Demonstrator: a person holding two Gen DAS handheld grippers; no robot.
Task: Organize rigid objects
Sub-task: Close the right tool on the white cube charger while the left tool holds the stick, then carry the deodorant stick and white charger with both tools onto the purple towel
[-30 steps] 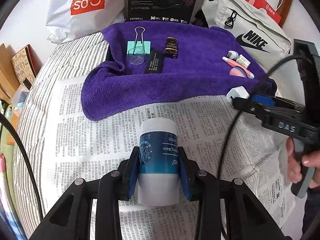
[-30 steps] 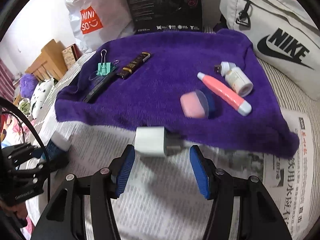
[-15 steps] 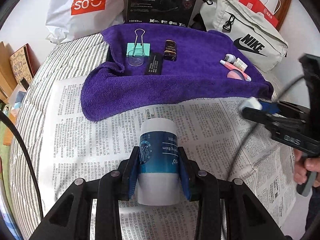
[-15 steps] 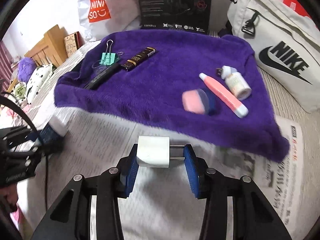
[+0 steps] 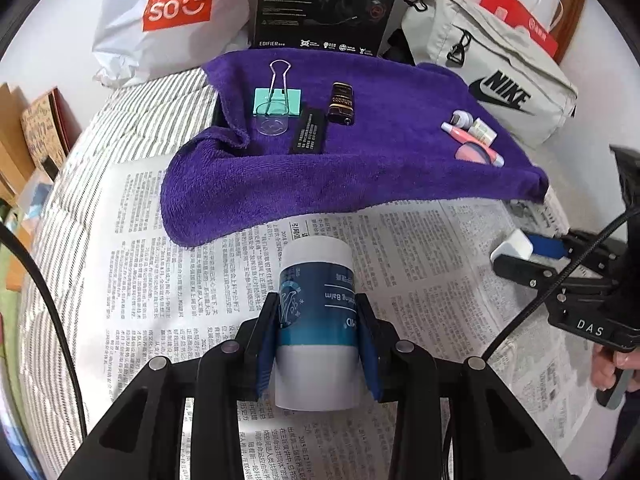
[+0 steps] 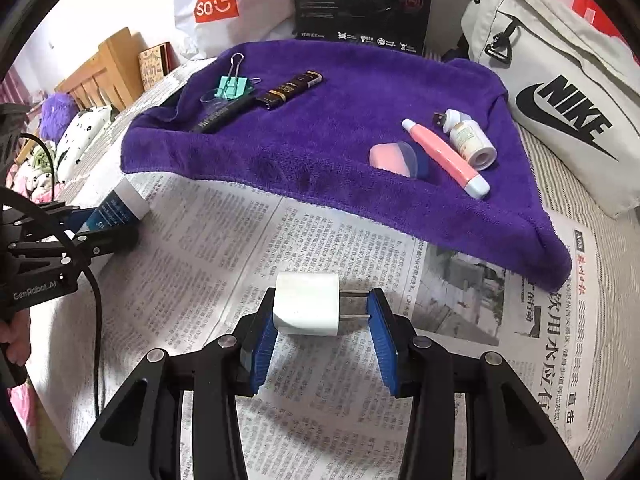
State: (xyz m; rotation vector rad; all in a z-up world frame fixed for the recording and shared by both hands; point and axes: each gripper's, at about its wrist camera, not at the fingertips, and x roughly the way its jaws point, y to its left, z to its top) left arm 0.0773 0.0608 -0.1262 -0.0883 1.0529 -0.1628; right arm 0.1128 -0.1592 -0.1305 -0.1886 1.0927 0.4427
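My left gripper is shut on a white and blue balm jar, held over the newspaper. My right gripper is shut on a white plug adapter, its prongs against the right pad, above the newspaper. The adapter also shows in the left wrist view. The jar also shows in the right wrist view. On the purple towel lie a teal binder clip, a dark lighter, a black flat stick, a pink tube, a pink-blue disc and a small white bottle.
A Nike bag stands at the right behind the towel. A black box and a Miniso bag stand at the back. A clear cup sits by the clip. A striped bedsheet lies at the left.
My right gripper closed on the white adapter, lifted it off the towel's edge and drew back over the newspaper. My left gripper kept holding the jar, nearly still.
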